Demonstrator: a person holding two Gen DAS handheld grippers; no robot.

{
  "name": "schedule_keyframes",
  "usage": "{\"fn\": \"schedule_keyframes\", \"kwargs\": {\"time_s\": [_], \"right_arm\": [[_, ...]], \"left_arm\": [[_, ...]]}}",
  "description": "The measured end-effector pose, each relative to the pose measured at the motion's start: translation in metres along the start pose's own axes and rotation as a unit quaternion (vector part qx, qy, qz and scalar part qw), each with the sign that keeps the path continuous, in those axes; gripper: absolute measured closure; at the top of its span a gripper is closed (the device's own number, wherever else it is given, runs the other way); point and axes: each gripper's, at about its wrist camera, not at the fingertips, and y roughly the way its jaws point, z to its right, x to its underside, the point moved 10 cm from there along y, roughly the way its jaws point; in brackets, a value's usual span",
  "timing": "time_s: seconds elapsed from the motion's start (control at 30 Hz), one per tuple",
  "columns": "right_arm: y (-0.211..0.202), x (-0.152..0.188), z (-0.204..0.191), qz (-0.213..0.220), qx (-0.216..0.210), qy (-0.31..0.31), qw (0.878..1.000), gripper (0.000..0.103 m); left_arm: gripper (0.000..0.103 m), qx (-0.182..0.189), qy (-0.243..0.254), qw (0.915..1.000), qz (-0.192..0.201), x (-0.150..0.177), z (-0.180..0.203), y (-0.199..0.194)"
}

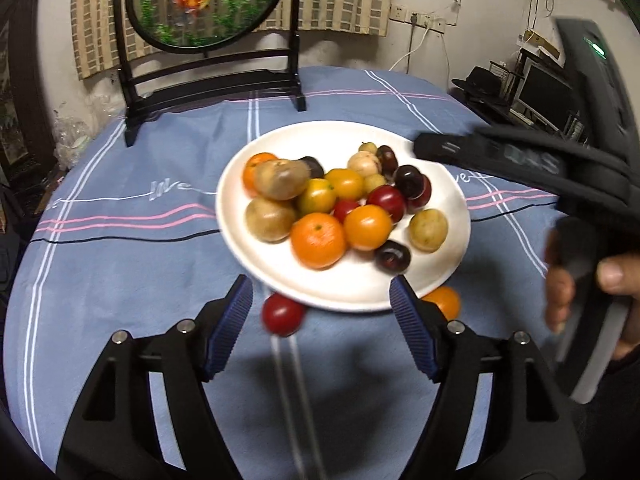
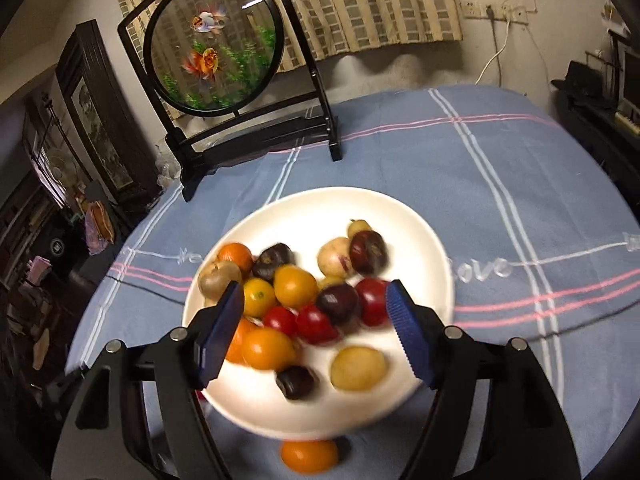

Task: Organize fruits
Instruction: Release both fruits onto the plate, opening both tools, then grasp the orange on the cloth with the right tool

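Note:
A white plate [image 1: 440, 280] on the blue tablecloth holds several oranges, red and dark plums, and brown-yellow fruits; it also shows in the right wrist view [image 2: 280, 412]. A red fruit [image 1: 282, 314] and an orange [image 1: 444, 302] lie on the cloth by the plate's near rim; the orange also shows in the right wrist view [image 2: 309, 456]. My left gripper [image 1: 322, 328] is open and empty, just in front of the plate. My right gripper [image 2: 316, 330] is open and empty, above the plate's fruits; its body shows at the right in the left wrist view [image 1: 520, 160].
A black-framed round goldfish screen [image 1: 208, 4] stands at the table's far edge, and it shows in the right wrist view [image 2: 218, 44]. Dark furniture [image 2: 92, 112] stands left of the table, a monitor and shelves [image 1: 540, 92] to the right.

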Motion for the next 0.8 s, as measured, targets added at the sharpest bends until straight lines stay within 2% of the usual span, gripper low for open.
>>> {"fn": "schedule_keyframes", "kwargs": {"time_s": [0.27,0.47,0.8], "right_arm": [[-0.039,0.055,0.020,-0.007,0.016,0.001,1.000,0.029],[-0.044,0.095,0.018,-0.026,0.032,-0.018,0.999,0.029],[-0.028,0.113,0.001,-0.056,0.070,-0.082,0.993,0.029]], "left_arm": [[0.024,-0.016,-0.002,0.9998,-0.008,0.029,-0.021,-0.006],[0.024,-0.021,-0.016,0.9994,-0.021,0.048,-0.030,-0.004],[0.024,-0.029,-0.012,0.9992,-0.024,0.059,-0.028,-0.003]]}}
